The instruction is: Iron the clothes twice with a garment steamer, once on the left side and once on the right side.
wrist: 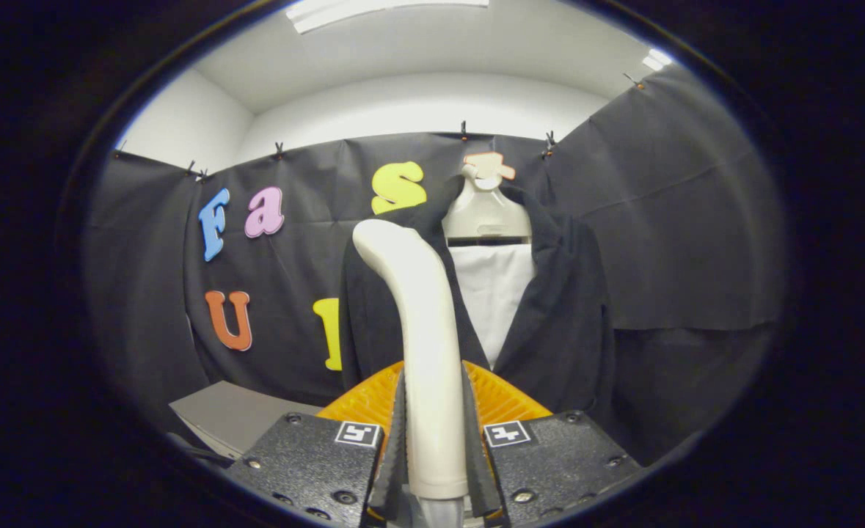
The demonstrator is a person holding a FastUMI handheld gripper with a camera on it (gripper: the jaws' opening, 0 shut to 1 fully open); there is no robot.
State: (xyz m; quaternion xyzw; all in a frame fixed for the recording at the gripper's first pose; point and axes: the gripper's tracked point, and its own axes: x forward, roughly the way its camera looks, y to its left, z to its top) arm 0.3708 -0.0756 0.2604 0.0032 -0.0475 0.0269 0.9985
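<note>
My gripper (432,433) is shut on the cream handle of the garment steamer (421,323), which stands upright between the two fingers and curves off at its top. Just beyond the steamer hangs a dark jacket (564,323) on a pale mannequin form (485,213), open at the front with a white shirt panel (494,293) showing between its lapels. The steamer handle hides part of the jacket's left front. The steamer's head faces away from me, so I cannot tell whether it touches the cloth.
A grey tabletop (234,418) lies low to the left of the fingers. Black cloth walls close the booth behind and to both sides of the jacket. White ceiling with light strips is above.
</note>
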